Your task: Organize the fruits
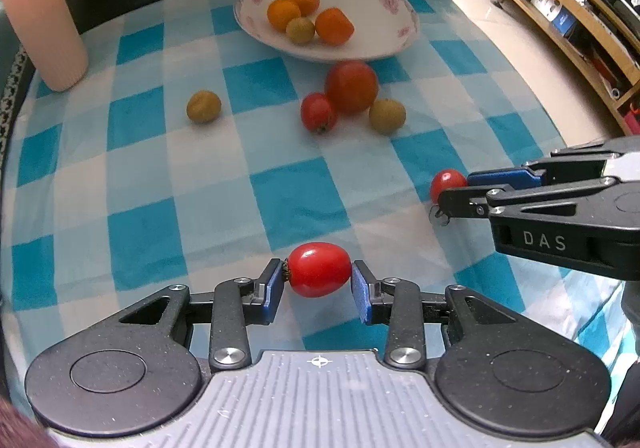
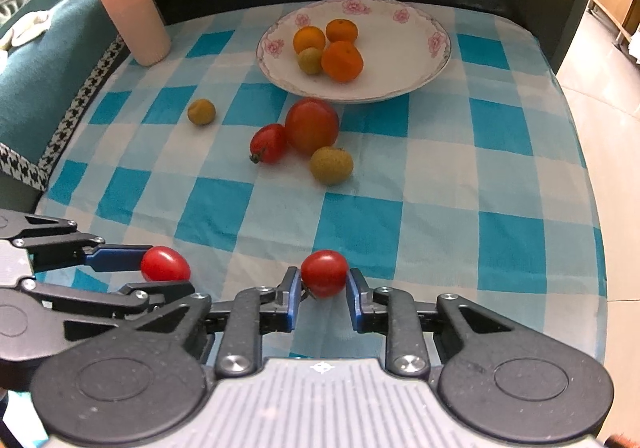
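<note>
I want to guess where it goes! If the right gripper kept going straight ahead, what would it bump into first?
The right gripper already has a cherry tomato between its jaws. It points steeply down, so it would probably press that tomato into the checked tablecloth first.

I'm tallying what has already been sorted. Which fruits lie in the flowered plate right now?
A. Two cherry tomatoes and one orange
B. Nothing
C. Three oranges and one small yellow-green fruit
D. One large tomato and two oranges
C: the flowered plate holds three oranges clustered around one small yellow-green fruit, while every tomato is outside it, on the cloth or at a gripper.
</note>
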Demonstrator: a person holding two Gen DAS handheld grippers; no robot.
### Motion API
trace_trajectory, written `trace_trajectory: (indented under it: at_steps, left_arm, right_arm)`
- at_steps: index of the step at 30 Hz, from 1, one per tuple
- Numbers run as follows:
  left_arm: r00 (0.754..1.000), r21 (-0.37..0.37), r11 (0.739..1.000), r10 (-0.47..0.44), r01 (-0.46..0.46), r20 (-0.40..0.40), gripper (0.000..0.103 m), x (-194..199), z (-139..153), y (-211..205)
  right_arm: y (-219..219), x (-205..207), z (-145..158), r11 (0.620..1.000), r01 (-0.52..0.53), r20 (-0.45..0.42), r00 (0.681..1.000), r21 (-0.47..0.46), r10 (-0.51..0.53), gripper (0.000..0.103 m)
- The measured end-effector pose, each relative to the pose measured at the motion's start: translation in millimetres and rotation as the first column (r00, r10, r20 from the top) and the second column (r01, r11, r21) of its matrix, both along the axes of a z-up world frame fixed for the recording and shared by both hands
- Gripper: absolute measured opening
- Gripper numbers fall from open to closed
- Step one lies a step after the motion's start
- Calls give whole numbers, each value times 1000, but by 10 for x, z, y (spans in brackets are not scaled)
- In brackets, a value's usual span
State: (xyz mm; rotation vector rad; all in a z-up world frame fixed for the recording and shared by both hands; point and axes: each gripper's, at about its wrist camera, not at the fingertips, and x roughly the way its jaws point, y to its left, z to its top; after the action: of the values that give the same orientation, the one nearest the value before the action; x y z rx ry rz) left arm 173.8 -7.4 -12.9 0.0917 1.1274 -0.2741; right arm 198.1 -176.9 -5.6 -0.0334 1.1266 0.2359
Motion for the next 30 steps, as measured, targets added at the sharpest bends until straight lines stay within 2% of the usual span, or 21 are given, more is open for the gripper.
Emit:
trace_trajectory:
  at_steps: [20,30]
  left_arm:
    - [996,-48,999,29,-25,87,45,586,351,-140]
    - [994,-65,997,37,-31,102,43,890,416,-232]
  right_arm:
    - [-81,355,283,998,46,78,996,37,-49,38]
    - [-125,654,456,994,91,117,988,68,-98,31]
